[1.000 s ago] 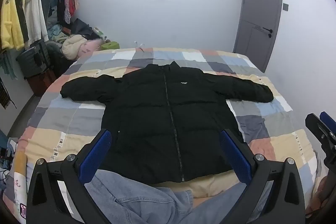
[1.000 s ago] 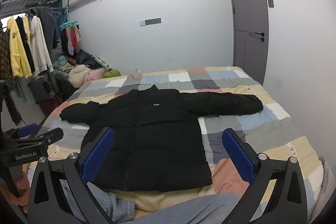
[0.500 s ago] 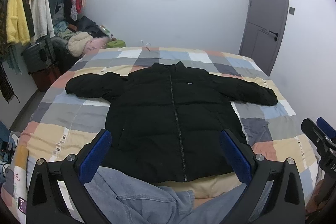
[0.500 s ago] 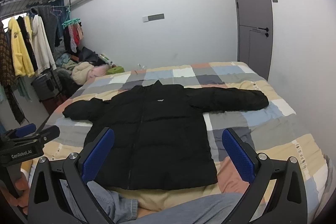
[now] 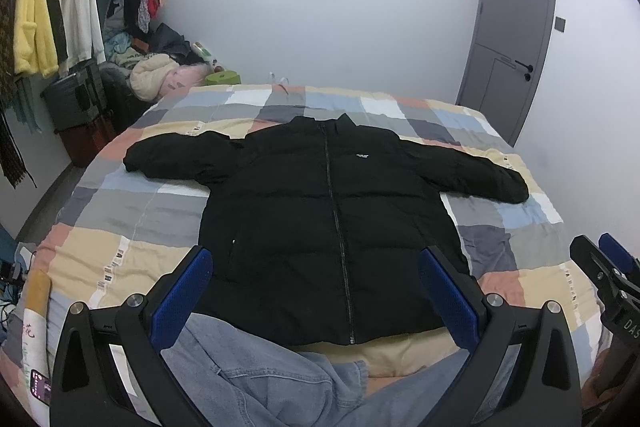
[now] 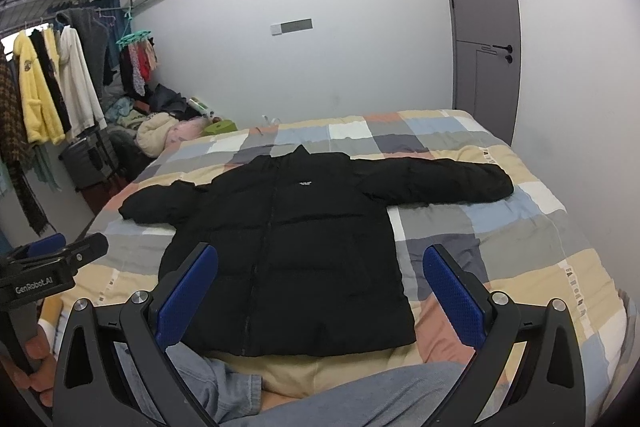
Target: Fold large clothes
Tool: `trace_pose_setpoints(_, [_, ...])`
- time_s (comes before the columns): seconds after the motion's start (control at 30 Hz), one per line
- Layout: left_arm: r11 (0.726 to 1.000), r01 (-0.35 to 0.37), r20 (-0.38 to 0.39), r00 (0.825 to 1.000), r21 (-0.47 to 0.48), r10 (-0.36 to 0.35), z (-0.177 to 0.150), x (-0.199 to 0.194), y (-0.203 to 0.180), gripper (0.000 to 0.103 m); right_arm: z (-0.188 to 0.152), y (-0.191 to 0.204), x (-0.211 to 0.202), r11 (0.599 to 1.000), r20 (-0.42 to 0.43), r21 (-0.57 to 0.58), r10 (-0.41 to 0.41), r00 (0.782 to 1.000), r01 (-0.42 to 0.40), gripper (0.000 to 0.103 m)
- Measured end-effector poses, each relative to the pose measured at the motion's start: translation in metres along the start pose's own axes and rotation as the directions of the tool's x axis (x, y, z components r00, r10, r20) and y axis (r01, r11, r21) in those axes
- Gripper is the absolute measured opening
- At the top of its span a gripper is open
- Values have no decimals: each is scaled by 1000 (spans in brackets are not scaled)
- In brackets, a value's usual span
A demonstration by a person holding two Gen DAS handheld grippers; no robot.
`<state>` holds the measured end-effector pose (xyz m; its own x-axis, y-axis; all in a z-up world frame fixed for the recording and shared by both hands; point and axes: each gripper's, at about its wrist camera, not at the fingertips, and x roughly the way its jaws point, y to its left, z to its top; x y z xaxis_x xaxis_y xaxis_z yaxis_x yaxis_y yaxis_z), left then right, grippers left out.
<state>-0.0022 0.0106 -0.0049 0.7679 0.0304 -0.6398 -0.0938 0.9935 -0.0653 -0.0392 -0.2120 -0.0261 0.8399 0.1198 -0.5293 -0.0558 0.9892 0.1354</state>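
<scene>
A black puffer jacket [image 5: 332,211] lies flat, front up and zipped, on the checkered bed [image 5: 132,231], both sleeves spread sideways. It also shows in the right wrist view [image 6: 296,239]. My left gripper [image 5: 316,291] is open and empty, held above the jacket's hem. My right gripper [image 6: 320,283] is open and empty, also over the hem, a little to the right. The right gripper shows at the edge of the left wrist view [image 5: 600,267], and the left gripper shows at the edge of the right wrist view [image 6: 60,263].
The person's jeans-clad legs [image 5: 256,379] rest on the bed's near end. A clothes rack [image 6: 52,87] with hanging garments and a pile of clothes [image 5: 160,75] stand at the left. A grey door [image 6: 484,27] is at the right.
Both grippers have risen and tilted slightly, so the jacket sits a little lower in each view. Both grippers stay open; the jacket has not moved.
</scene>
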Motion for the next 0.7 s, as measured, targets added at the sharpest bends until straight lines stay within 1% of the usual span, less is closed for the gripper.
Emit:
trace_pose_setpoints(0.17, [1000, -6, 3, 1000, -5, 6, 2, -1, 2, 103, 1, 1, -1, 1000, 14, -27, -7, 1000, 8, 103])
trace_pose_setpoints(0.4, [1000, -6, 2, 1000, -2, 6, 1, 0, 2, 103, -2, 0, 2, 1000, 5, -20, -2, 1000, 2, 103])
trace_pose_setpoints(0.53, [1000, -4, -14, 1000, -18, 4, -1, -1, 6, 103, -2, 1, 4, 1000, -4, -11, 3, 1000, -3, 103])
trace_pose_setpoints(0.7, [1000, -8, -9, 1000, -27, 8, -1, -3, 8, 103, -4, -1, 7, 1000, -10, -9, 5, 1000, -5, 103])
